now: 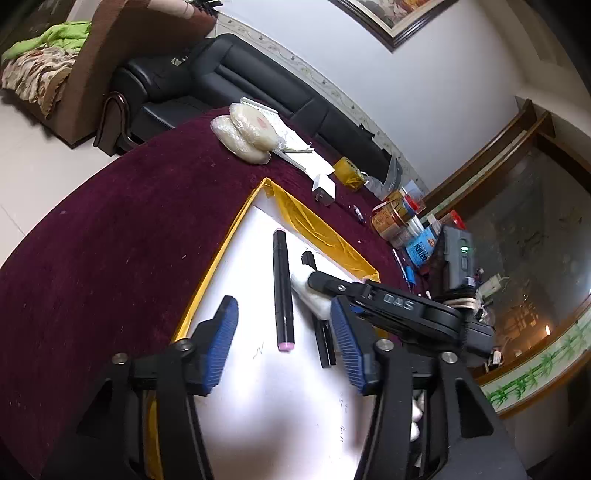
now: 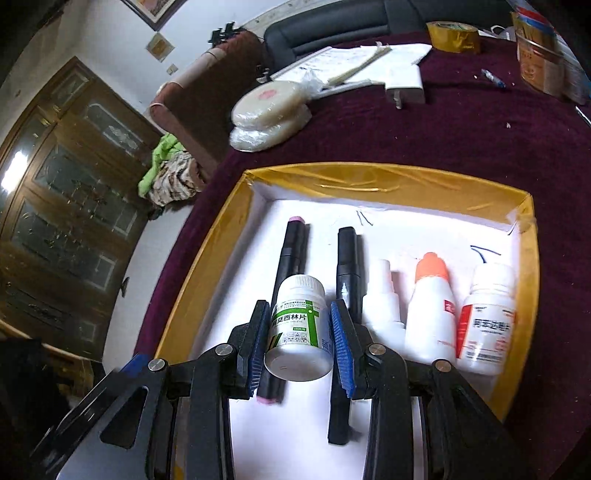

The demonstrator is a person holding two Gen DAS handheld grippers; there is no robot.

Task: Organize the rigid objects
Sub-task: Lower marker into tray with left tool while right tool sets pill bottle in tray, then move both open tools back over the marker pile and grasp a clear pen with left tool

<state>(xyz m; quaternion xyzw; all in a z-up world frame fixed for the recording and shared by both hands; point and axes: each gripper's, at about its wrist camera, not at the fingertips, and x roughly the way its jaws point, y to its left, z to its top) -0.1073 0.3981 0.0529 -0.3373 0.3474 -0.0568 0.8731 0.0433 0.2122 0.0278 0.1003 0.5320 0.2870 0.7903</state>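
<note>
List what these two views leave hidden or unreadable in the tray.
- Right wrist view: the green-label bottle, clamped in the right gripper, hides the middle of the pink-tipped marker.
- Left wrist view: the right gripper covers the bottles; only a white bottle partly shows.
- Label small print: too small.

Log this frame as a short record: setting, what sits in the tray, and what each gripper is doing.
setting: yellow-rimmed tray on a maroon tablecloth
in tray: pink-tipped marker, black marker, white spray bottle, orange-capped bottle, red-label pill bottle
left gripper: open, nothing between the pads, above the pink-tipped marker
right gripper: shut on green-label pill bottle, held over the tray
outside tray: tape roll, white plug adapter
</note>
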